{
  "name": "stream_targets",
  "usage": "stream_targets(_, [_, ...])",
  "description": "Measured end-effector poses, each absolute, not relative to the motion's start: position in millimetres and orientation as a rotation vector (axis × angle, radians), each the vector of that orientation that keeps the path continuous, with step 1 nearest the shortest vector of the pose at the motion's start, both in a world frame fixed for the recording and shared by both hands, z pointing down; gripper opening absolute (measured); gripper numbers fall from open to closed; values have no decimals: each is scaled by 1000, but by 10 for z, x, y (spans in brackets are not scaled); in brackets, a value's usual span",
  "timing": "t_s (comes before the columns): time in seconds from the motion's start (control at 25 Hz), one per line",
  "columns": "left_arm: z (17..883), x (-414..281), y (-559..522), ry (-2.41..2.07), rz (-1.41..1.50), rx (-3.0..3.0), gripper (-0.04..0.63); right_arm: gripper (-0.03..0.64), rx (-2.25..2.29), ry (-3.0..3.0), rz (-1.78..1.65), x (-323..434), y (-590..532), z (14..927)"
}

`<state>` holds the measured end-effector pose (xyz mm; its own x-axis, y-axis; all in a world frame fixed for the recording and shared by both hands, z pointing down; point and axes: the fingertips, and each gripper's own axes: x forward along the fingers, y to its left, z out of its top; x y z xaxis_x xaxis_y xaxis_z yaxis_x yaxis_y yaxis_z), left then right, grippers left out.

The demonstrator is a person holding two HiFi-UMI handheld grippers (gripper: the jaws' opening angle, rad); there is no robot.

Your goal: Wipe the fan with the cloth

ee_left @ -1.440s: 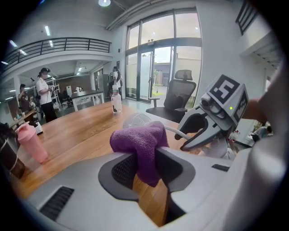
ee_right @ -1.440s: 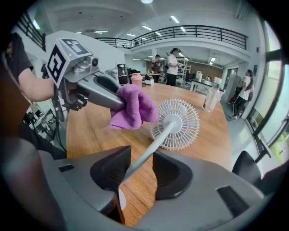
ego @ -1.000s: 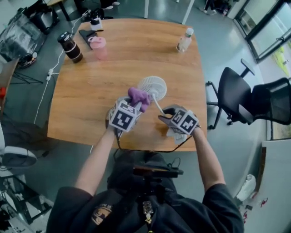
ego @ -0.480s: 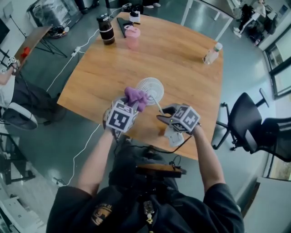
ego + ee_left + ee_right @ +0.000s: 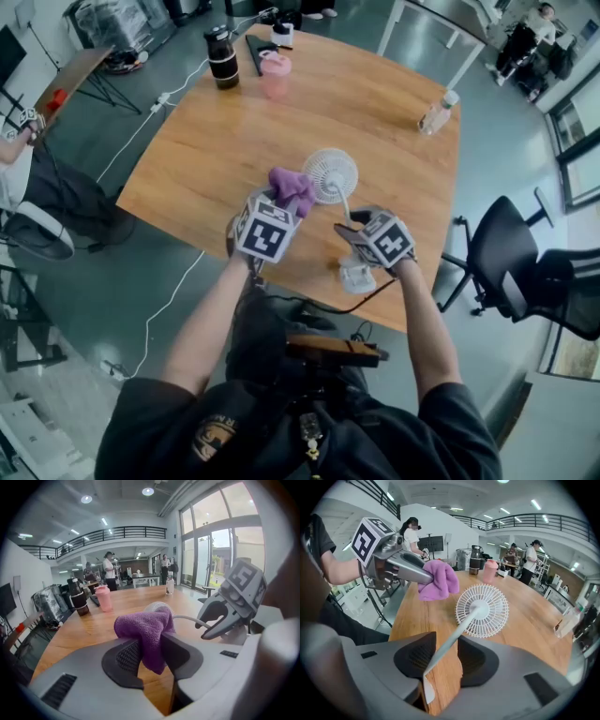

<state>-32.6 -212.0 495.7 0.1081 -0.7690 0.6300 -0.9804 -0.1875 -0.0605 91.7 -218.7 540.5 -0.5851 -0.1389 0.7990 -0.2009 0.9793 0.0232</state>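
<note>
Two claws over our wood bench: left claw clamps cloth; right claw just opening, fan stem between jaws; chair right of frame.

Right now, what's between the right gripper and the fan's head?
The fan's thin white stem, in the right gripper view. It runs from between the right gripper's fingers, which have just been opening, to the fan head.

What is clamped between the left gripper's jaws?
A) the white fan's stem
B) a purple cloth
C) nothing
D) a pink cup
B: in the left gripper view, the left gripper has its jaws closed on the purple cloth, which is bunched up between them.
</note>
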Motion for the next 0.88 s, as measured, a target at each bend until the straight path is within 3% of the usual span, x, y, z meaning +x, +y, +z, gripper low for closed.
stream_targets(0.28, [4980, 150, -2676, -1586, 779, 2100, 111, 155, 203, -2254, 142, 1031, -2229, 5384])
stream_targets(0.88, [5435, -536, -3002, -1677, 850, 1857, 104, 155, 205, -2309, 221, 1266, -2399, 5386])
